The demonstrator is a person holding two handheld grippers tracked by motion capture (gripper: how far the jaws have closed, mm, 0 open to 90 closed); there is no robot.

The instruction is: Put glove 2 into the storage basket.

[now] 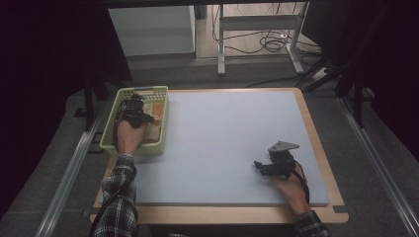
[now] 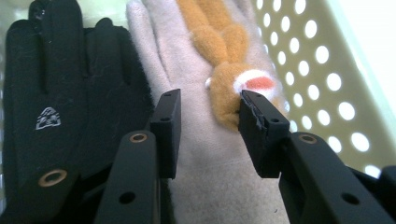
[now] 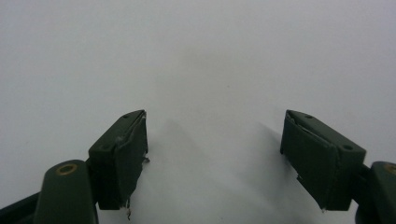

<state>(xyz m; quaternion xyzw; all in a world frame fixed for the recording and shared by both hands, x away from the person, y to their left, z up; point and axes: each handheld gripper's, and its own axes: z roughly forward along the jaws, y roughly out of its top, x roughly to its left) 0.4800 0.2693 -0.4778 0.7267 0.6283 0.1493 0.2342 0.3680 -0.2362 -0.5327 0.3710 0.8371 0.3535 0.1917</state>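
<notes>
A pale green perforated basket [image 1: 148,89] sits at the table's left edge, its wall [image 2: 322,70] close by in the left gripper view. Inside lie a black glove [image 2: 60,102] with a small white logo and a beige glove [image 2: 205,182] trimmed with orange plush [image 2: 224,42]. My left gripper [image 2: 210,126] reaches down into the basket [image 1: 147,118]. Its jaws stand apart over the beige glove, and the right pad [image 2: 259,126] touches the plush, while the fabric lies flat between them. My right gripper [image 1: 258,165] rests low at the mat's right side, open [image 3: 215,140] and holding nothing.
A grey mat [image 1: 222,138] covers most of the wooden table [image 1: 222,215]. A dark floor, desk legs and cables lie beyond the far edge.
</notes>
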